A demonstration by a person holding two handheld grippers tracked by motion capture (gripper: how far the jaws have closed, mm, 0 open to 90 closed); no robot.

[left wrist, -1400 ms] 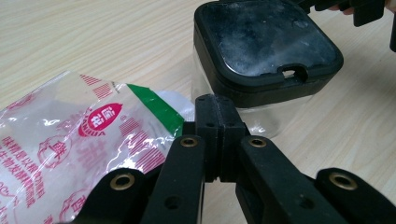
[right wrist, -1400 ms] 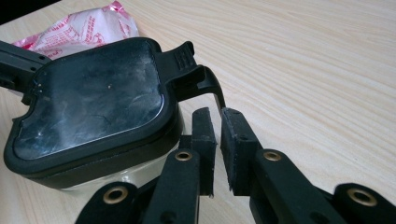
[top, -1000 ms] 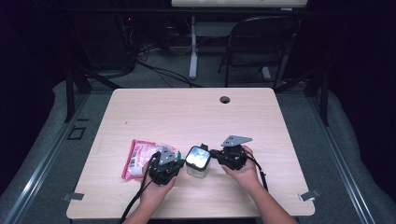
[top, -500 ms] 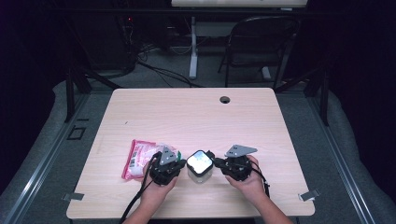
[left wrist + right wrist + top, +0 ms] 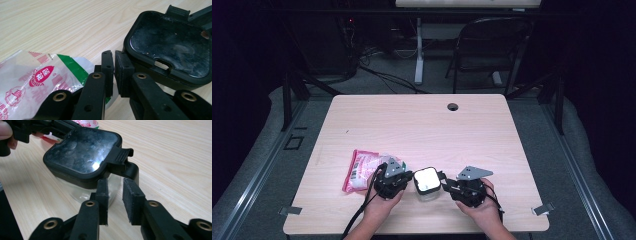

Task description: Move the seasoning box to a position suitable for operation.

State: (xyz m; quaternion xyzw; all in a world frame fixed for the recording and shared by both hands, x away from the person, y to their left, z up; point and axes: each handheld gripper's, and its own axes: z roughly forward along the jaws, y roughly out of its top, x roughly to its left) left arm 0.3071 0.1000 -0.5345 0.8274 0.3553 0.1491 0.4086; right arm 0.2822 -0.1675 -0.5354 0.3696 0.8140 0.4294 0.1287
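Observation:
A clear glass jar (image 5: pixel 427 181) with a black square lid (image 5: pixel 80 150) stands near the table's front edge, between my two grippers. My left gripper (image 5: pixel 409 176) is just left of it. Its jaws have just been opening and are a thin slit apart (image 5: pixel 114 53) with nothing between them, and the lid (image 5: pixel 170 42) lies to their right. My right gripper (image 5: pixel 445 181) is on the jar's right. Its jaws have just been opening too and stand apart (image 5: pixel 115 181) right before the lid's latch tab (image 5: pixel 122 156), gripping nothing. A pink and white snack bag (image 5: pixel 362 167) lies left of the left gripper.
The light wooden table (image 5: pixel 422 130) has a round cable hole (image 5: pixel 453 106) at its far side. A dark folding chair (image 5: pixel 492 45) and desk legs stand beyond the table. The bag (image 5: pixel 37 80) reaches under my left gripper's jaws.
My right gripper has drawn back to the right, off the jar's lid, and its jaws have parted. The jar sits slightly nearer the front edge. The left hand has stayed in place.

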